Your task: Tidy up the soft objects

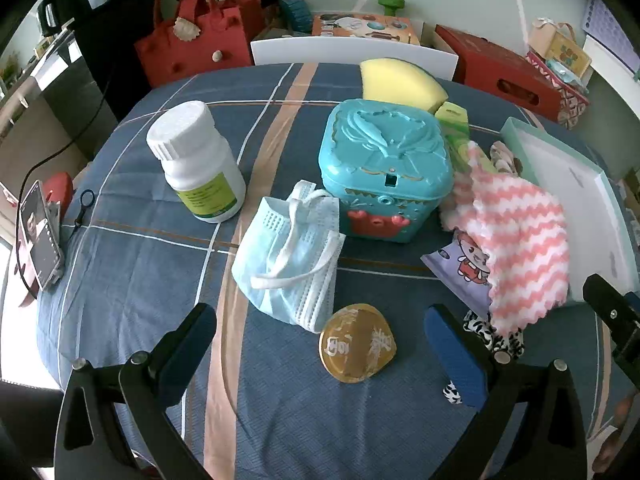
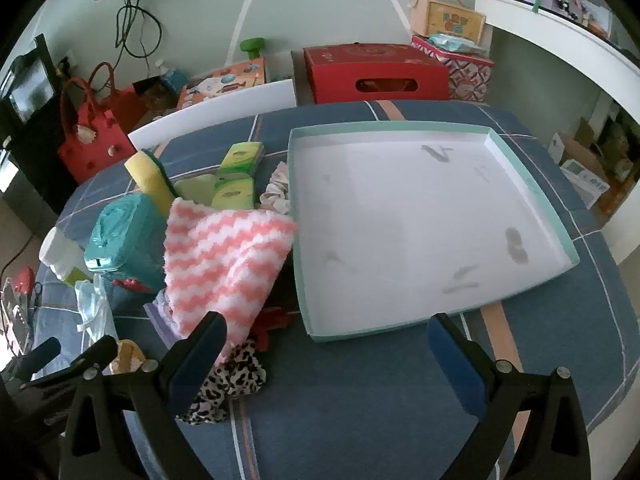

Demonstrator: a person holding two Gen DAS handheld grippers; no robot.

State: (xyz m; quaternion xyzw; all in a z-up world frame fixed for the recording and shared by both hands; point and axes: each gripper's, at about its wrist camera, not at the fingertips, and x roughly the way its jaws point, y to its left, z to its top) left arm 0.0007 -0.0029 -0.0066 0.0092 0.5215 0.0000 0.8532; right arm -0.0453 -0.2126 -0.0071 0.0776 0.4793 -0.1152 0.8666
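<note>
Off to the left of my left claw stands a white plastic pill bottle with a green label, hard, so I leave it alone. Just ahead of that claw, whose jaws are spread wide and empty, lies a crumpled pale blue paper face mask, with a round amber disc between the fingers. Beyond sits a teal plastic casket. To the right, a pink-and-white zigzag fluffy cloth is heaped near my right claw's left finger; a leopard-print fabric scrap lies under that finger. My right claw is also gaping, holding nothing. Ahead and right of it waits the shallow mint-rimmed white cardboard tray, bare. I reckon the cloth goes first: pinch a thick fold near its middle, lift clear, then release low over the tray.
</note>
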